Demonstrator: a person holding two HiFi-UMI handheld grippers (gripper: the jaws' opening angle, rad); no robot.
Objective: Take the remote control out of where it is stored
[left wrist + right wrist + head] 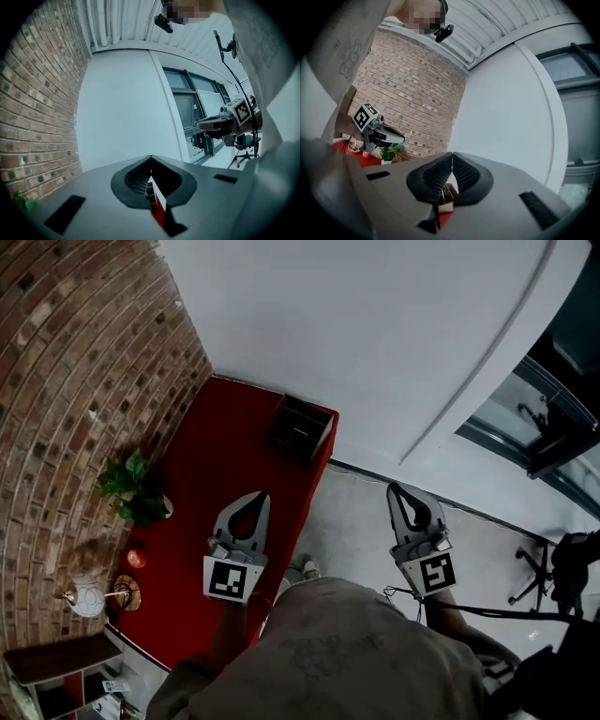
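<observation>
A brown open-topped wooden box (pixel 300 426) stands at the far end of a red table (pixel 216 474); I see no remote control in any view. My left gripper (pixel 260 494) hovers over the table's near part, shut with nothing in it, its tips pointing toward the box. My right gripper (pixel 393 487) is off the table's right side, above the grey floor, also shut and holding nothing. Below the left gripper's (pixel 150 159) meeting tips, a sliver of the box (pixel 151 191) and the red table shows. The right gripper view shows the gripper's (pixel 452 153) tips together, the box (pixel 449 193) below them.
A potted green plant (pixel 131 488), a small orange object (pixel 137 558), a white ornament (pixel 86 596) and a gold dish (pixel 125 592) line the table's left edge by the brick wall (pixel 84 362). A low shelf (pixel 52 667) is at lower left, an office chair (pixel 539 568) at right.
</observation>
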